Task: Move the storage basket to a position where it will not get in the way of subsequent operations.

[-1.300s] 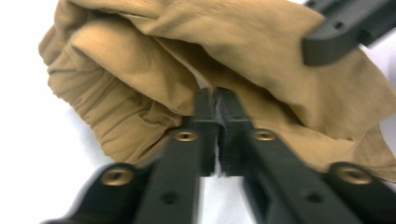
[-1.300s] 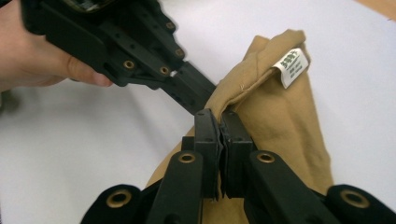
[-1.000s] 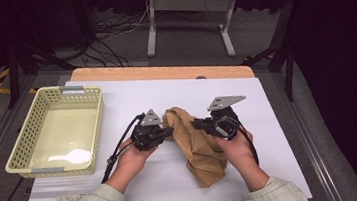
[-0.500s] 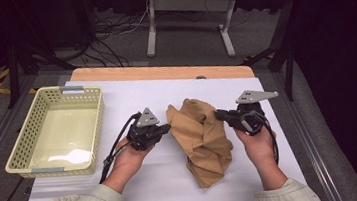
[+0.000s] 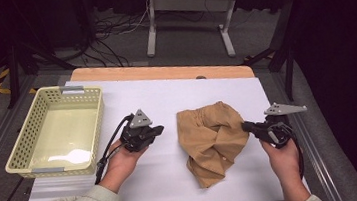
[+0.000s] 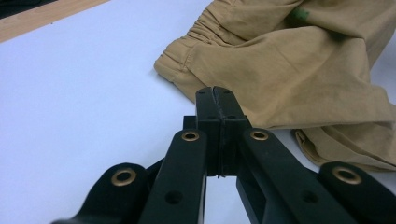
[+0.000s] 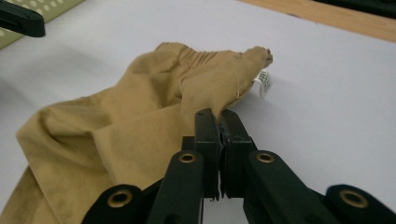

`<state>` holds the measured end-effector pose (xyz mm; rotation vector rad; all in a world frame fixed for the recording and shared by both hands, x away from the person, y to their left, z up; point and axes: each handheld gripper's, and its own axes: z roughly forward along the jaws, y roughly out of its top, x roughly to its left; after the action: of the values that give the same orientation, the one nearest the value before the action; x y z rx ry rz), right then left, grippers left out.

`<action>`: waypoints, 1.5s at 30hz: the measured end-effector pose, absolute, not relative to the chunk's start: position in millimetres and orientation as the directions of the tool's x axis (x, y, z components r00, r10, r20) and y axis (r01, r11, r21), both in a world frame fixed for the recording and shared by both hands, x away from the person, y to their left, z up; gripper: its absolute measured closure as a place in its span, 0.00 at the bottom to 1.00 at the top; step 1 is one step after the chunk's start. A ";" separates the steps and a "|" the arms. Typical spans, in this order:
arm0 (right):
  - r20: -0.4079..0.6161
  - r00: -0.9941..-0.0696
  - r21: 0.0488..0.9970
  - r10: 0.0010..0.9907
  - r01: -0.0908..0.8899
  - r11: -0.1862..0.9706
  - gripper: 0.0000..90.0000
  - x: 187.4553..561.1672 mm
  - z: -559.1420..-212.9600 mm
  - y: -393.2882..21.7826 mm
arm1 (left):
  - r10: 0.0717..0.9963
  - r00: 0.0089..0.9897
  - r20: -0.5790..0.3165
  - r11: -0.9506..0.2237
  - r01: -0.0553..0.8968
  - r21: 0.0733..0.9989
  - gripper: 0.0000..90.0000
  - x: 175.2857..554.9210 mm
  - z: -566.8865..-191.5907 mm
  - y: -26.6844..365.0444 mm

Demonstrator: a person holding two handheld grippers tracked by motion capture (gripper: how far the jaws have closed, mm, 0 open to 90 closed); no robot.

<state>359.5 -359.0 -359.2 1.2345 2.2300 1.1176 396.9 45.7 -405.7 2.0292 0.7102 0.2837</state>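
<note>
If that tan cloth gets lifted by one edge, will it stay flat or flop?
The tan cloth lies crumpled in soft folds, so it would probably droop and hang. It looks thin, likely light. Pushed, it would likely bunch on the white tabletop rather than slide.

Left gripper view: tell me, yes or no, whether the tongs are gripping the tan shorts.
No: the left tongs are shut on nothing, apart from the tan shorts.
</note>
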 end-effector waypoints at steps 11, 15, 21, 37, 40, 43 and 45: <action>0.065 -0.527 0.730 0.848 0.604 0.320 0.87 361.9 -373.5 -367.1 | 0.552 0.825 -0.122 -0.389 0.385 0.837 0.97 398.0 -409.5 40.1; 0.067 -0.527 0.750 0.847 0.587 0.305 0.58 362.2 -372.0 -368.8 | 0.535 0.832 -0.148 -0.380 0.394 0.837 0.82 399.0 -409.6 35.9; 0.071 -0.510 0.781 0.857 0.563 0.270 0.34 369.8 -364.7 -370.0 | 0.524 0.833 -0.175 -0.394 0.419 0.818 0.48 408.7 -412.0 21.6; 0.049 -0.513 0.704 0.857 0.627 0.334 0.24 408.7 -379.8 -350.1 | 0.394 0.893 -0.220 -0.489 0.406 0.772 0.25 401.3 -413.1 -39.0; 0.045 -0.515 0.697 0.856 0.630 0.342 0.23 409.9 -382.0 -348.9 | 0.344 0.911 -0.227 -0.516 0.385 0.765 0.25 394.4 -413.2 -49.1; 0.047 -0.515 0.686 0.856 0.639 0.347 0.23 412.1 -385.5 -348.0 | 0.327 0.923 -0.202 -0.560 0.362 0.745 0.28 389.0 -416.2 -58.7; 0.054 -0.512 0.673 0.857 0.653 0.347 0.27 413.4 -388.1 -346.7 | 0.333 0.926 -0.177 -0.590 0.351 0.727 0.42 386.8 -420.5 -63.6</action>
<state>413.4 -346.7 -388.1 1.3408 2.3065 0.9357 386.8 -63.6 -420.5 2.2451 0.4834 -0.0276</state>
